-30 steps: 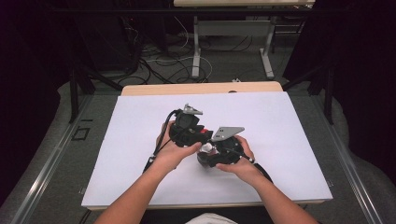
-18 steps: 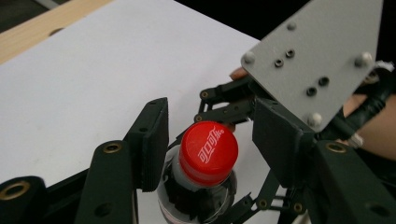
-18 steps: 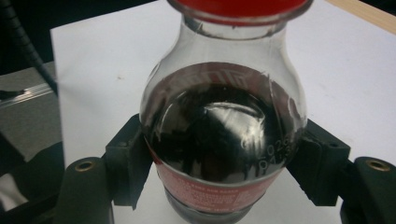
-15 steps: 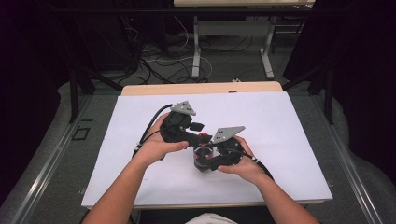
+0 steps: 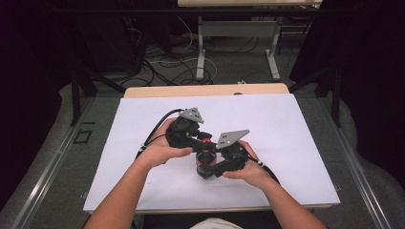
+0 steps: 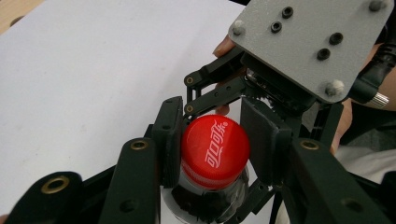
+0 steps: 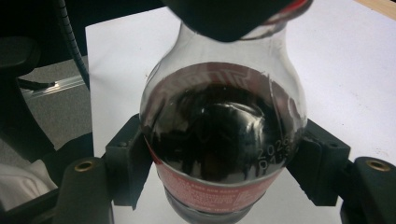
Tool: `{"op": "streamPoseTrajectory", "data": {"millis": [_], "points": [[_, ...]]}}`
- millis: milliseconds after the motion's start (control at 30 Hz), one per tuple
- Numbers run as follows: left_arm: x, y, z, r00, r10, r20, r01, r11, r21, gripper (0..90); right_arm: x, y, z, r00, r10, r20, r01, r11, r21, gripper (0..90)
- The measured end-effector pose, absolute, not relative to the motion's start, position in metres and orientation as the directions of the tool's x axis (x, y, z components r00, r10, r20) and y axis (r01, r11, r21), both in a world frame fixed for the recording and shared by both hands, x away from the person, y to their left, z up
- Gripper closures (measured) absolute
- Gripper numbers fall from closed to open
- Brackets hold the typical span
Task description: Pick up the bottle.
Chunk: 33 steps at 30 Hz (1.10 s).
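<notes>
In the high view, at the frame's centre, the small clear plastic cola bottle (image 5: 206, 164) is mostly covered by the two hands and their black tongs. In the left gripper view its red screw cap (image 6: 215, 150) hides the neck, and the bottom edge cuts off the body. In the right gripper view the left tongs (image 7: 229, 16) cover the cap at the top edge, and the red label print is too blurred to read.

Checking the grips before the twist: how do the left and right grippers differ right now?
The left gripper clamps the red cap; the right gripper clamps the bottle body. The left sits higher, at the top; the right lower, around the middle. Both are shut on the same bottle.
</notes>
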State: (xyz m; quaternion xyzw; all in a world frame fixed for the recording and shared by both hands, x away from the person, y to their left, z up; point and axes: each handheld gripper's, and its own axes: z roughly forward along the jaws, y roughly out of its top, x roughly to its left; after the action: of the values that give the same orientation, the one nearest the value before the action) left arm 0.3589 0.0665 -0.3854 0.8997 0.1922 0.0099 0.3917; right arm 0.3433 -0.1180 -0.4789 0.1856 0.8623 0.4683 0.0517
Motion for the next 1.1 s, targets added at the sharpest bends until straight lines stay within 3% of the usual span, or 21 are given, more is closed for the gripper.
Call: {"op": "streamPoseTrajectory", "data": {"millis": [267,300,400,667,767,967,1033,1100], "points": [[0.35,0.059,-0.385,0.853,0.507,-0.124,0.437,-0.564,0.701,61.4,0.343,-0.118,-0.478,-0.905,0.422,0.05,0.279,0.503,0.818,29.8],[0.346,0.054,-0.386,0.807,0.577,-0.127,0.483,-0.519,0.705,61.4,0.343,-0.118,-0.479,-0.902,0.429,0.039,0.273,0.499,0.823,29.8],[0.343,0.051,-0.384,0.759,0.638,-0.127,0.526,-0.488,0.696,61.4,0.343,-0.118,-0.479,-0.898,0.438,0.031,0.271,0.498,0.824,29.8],[0.337,0.043,-0.384,0.648,0.744,-0.162,0.624,-0.397,0.673,61.3,0.342,-0.117,-0.479,-0.893,0.449,0.025,0.277,0.506,0.817,29.7],[0.341,0.047,-0.383,0.683,0.709,-0.178,0.61,-0.419,0.672,60.2,0.343,-0.117,-0.479,-0.894,0.447,0.035,0.281,0.498,0.82,29.7],[0.346,0.06,-0.375,0.804,0.576,-0.145,0.48,-0.485,0.731,45.5,0.343,-0.118,-0.478,-0.904,0.425,0.043,0.275,0.502,0.82,29.7],[0.347,0.062,-0.374,0.821,0.556,-0.129,0.455,-0.502,0.735,44.8,0.342,-0.118,-0.478,-0.907,0.419,0.053,0.278,0.498,0.821,29.7],[0.35,0.069,-0.372,0.869,0.479,-0.122,0.407,-0.552,0.728,45.3,0.342,-0.117,-0.478,-0.912,0.406,0.057,0.27,0.491,0.828,29.7]]}}
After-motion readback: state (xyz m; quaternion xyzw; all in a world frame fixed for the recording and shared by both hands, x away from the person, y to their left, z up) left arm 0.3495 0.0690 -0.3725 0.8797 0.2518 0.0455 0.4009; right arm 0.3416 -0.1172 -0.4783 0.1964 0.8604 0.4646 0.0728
